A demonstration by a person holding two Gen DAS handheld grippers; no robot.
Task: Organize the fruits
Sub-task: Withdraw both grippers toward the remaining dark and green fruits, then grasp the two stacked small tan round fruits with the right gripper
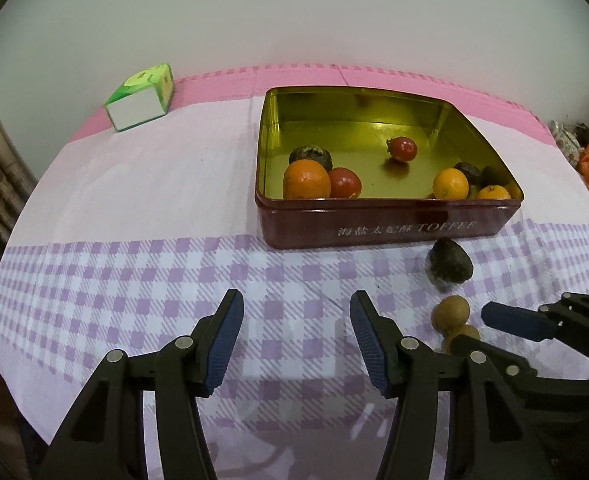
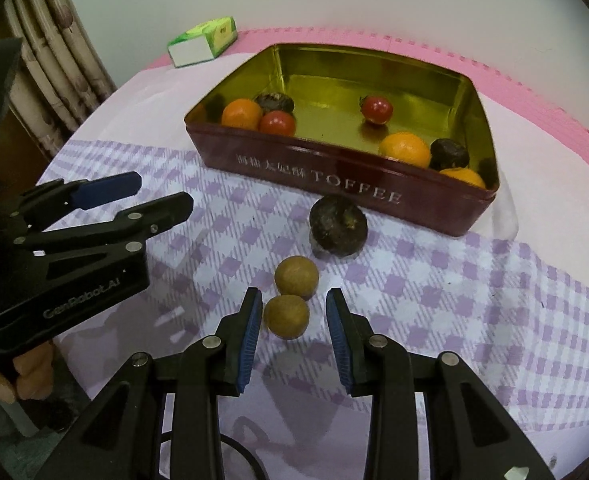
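Right gripper (image 2: 294, 312) straddles near longan (image 2: 286, 316), pads clear

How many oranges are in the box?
3, all inside the tin: one orange in the left corner, one near the front wall at right, one half hidden in the right corner. More may hide behind that wall.

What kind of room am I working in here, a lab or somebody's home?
Most likely a home: a table under a checked cloth against a plain wall, a curtain at the side, a reused toffee tin holding fruit, and a green tissue box.
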